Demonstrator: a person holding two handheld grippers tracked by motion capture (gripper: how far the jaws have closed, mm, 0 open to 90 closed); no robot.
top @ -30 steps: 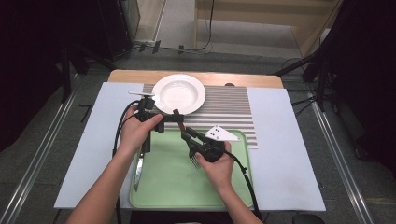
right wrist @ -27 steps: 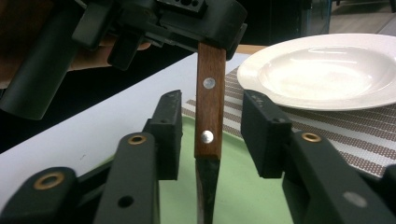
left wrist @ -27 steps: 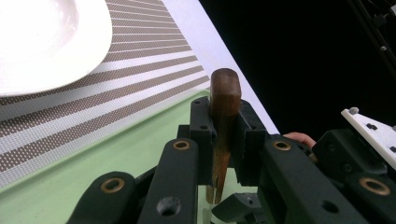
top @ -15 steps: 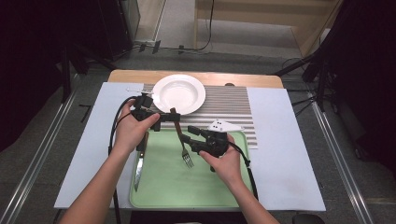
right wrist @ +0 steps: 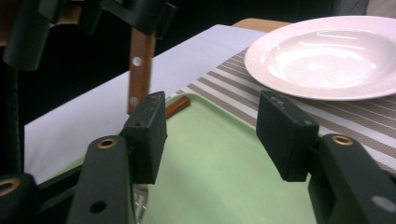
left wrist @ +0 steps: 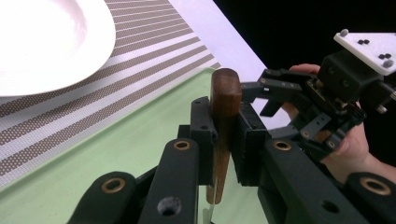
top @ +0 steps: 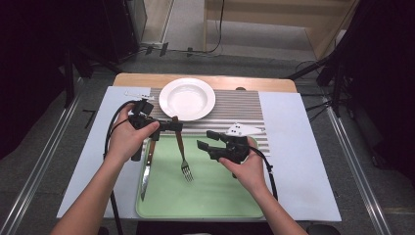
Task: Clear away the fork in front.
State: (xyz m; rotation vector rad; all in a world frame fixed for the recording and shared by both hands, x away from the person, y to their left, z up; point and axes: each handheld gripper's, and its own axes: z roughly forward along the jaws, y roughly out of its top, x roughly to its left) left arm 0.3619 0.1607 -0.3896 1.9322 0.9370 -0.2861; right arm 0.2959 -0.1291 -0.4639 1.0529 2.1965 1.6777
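The left hand-held gripper (top: 169, 126) pinches the fork (top: 182, 152) by its wooden handle, tines hanging down over the green tray (top: 215, 196). The right hand-held gripper (top: 204, 139), jaws just spreading and empty, sits just beside it.

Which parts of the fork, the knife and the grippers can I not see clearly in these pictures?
- Fork: in the left gripper view its tines are cut off by the bottom edge, behind the left gripper.
- Knife: high view, the left hand hides its handle top.
- Right gripper: right gripper view, its body is cut off below.
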